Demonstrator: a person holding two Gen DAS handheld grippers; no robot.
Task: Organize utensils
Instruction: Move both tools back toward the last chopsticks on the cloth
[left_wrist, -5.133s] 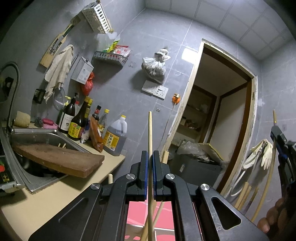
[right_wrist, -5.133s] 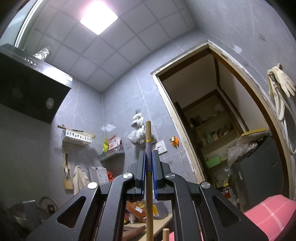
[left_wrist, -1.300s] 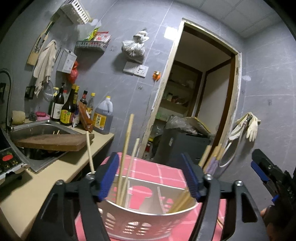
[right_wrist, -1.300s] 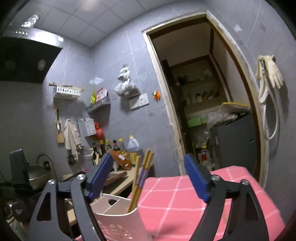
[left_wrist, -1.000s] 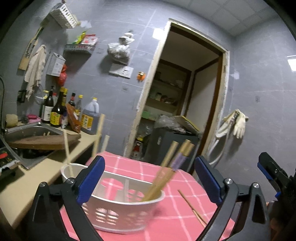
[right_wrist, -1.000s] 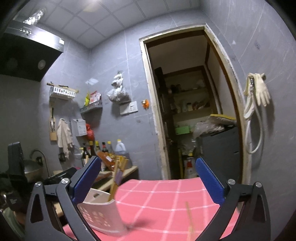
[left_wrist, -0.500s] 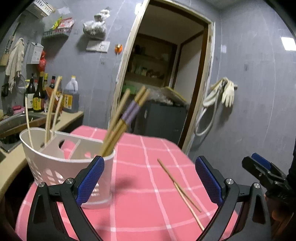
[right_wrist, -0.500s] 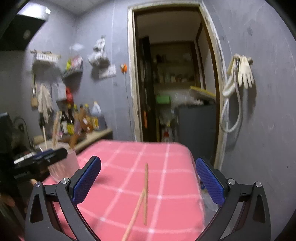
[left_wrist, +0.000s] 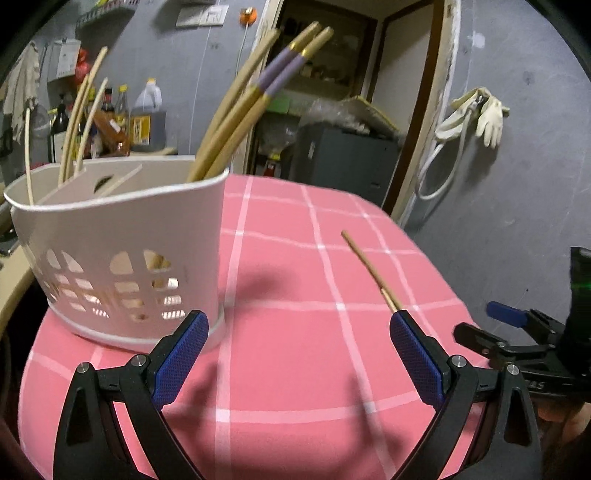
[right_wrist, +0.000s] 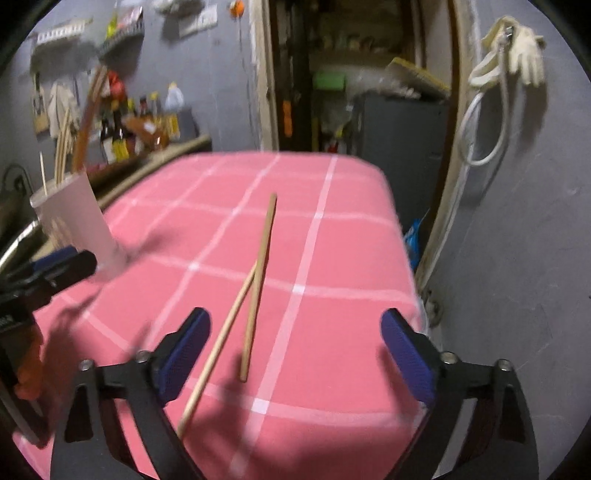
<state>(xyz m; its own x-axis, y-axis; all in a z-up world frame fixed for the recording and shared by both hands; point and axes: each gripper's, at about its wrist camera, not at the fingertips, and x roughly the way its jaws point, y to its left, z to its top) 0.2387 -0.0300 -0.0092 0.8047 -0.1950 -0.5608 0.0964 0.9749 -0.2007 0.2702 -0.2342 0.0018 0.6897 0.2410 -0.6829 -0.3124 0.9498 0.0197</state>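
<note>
Grey tiled walls and an open doorway (right_wrist: 354, 74) are enclosing a small kitchen, with a counter of sauce bottles (left_wrist: 110, 122) standing at the left. Pink checked cloth is covering the table (right_wrist: 332, 258) in the foreground. On its left part a white perforated utensil basket (left_wrist: 122, 266) is standing upright, holding purple-banded chopsticks (left_wrist: 258, 96) leaning right in one compartment and thinner pale sticks (left_wrist: 79, 114) at its far side. Two loose bamboo chopsticks (right_wrist: 258, 280) are lying on the cloth well apart from the basket, touching in a narrow V. The left gripper (left_wrist: 299, 354) is hovering with its jaws spread wide and nothing between them, beside the basket. The right gripper (right_wrist: 295, 354) is pointing down over the loose pair, its jaws closing from wide, straddling both sticks without pressing on them.
</note>
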